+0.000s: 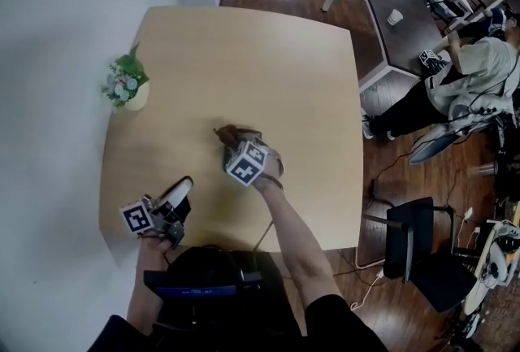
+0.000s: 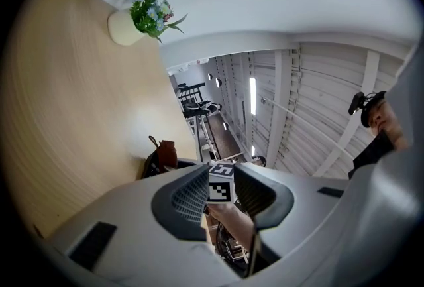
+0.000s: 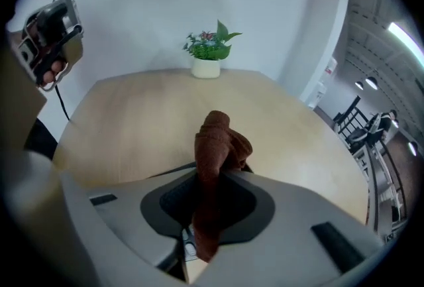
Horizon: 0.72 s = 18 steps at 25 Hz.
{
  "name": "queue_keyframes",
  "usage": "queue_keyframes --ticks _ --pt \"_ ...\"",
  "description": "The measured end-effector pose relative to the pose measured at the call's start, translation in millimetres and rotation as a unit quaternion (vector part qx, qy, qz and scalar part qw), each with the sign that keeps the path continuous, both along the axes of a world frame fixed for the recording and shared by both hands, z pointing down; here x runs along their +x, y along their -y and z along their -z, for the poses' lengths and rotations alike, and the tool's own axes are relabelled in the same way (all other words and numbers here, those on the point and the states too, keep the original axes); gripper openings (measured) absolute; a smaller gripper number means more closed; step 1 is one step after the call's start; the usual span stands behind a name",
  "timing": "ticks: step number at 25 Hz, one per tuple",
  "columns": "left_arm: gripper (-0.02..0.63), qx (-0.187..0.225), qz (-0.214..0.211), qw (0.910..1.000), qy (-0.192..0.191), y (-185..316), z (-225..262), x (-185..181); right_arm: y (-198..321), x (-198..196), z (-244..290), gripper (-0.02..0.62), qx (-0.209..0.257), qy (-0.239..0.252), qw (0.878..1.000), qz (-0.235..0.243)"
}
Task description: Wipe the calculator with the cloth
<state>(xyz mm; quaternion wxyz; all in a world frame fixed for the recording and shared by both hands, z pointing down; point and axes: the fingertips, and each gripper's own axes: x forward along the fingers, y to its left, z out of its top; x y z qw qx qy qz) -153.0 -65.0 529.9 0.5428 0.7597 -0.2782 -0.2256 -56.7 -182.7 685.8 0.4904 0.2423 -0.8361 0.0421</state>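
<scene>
Right now, my right gripper [image 3: 215, 173] clamps the cloth [image 3: 215, 140], tilted down so the wad can reach the calculator [image 3: 187, 246], whose keys show beneath the jaws. My left gripper [image 2: 220, 176], jaws slightly apart and empty, hovers level nearby, likely to steady it.

Light even, diffuse, bright; source overhead.

Head view: table [image 1: 268, 49] evenly lit, with a soft shadow patch at 8 o'clock. Wall [image 1: 57, 33] slightly washed out at 9 o'clock. Straight edges bowed.

Left gripper view: pale glare on the tabletop at 9 o'clock. Ceiling light strip [image 2: 252, 87] blown out just above centre.

Both gripper views: heavy fisheye, black vignetted corners.

Right gripper view: cloth [image 3: 213, 146] goes soft toward 6 o'clock.
</scene>
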Motion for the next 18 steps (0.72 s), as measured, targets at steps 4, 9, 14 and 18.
queue_keyframes --ticks 4,9,14,18 --pt "0.110 -0.005 0.001 1.0000 -0.003 -1.6 -3.5 -4.5 -32.3 -8.3 -8.0 0.070 -0.028 -0.008 0.999 0.032" --pt "0.110 -0.007 -0.008 0.9999 -0.007 -0.6 -8.3 0.5 -76.1 -10.1 -16.8 0.071 -0.067 -0.009 0.996 0.063" --pt "0.110 -0.007 -0.012 0.9998 -0.011 1.9 -9.7 2.8 -119.5 -9.2 -20.4 0.071 -0.123 -0.001 0.988 0.092" --pt "0.110 -0.008 -0.014 0.9998 -0.009 1.4 -11.0 3.9 -105.5 2.0 2.1 0.071 -0.122 0.053 0.990 0.056"
